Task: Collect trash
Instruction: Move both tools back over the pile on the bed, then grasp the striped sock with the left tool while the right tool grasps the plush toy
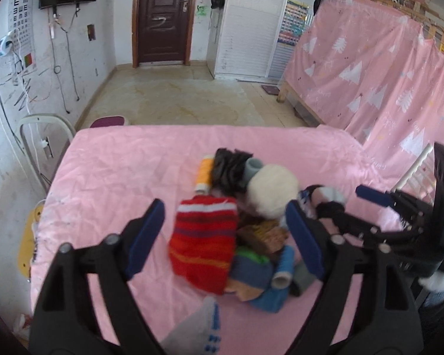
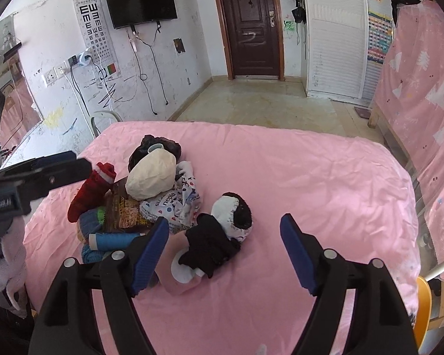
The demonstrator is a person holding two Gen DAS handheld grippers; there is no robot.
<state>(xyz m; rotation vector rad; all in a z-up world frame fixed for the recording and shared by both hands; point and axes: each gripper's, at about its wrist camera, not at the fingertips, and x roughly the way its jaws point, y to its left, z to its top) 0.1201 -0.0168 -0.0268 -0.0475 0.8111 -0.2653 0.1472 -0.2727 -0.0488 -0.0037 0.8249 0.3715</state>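
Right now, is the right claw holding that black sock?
No, the right claw is wide open, with the black sock lying loose on the pink sheet between its blue pads.

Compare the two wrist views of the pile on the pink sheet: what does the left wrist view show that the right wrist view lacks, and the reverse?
Left wrist view only: an orange thread spool behind the pile.

Right wrist view only: a printed tissue pack.

Both: the red striped sock, the cream ball, the blue thread spool, and the open left gripper and right gripper.
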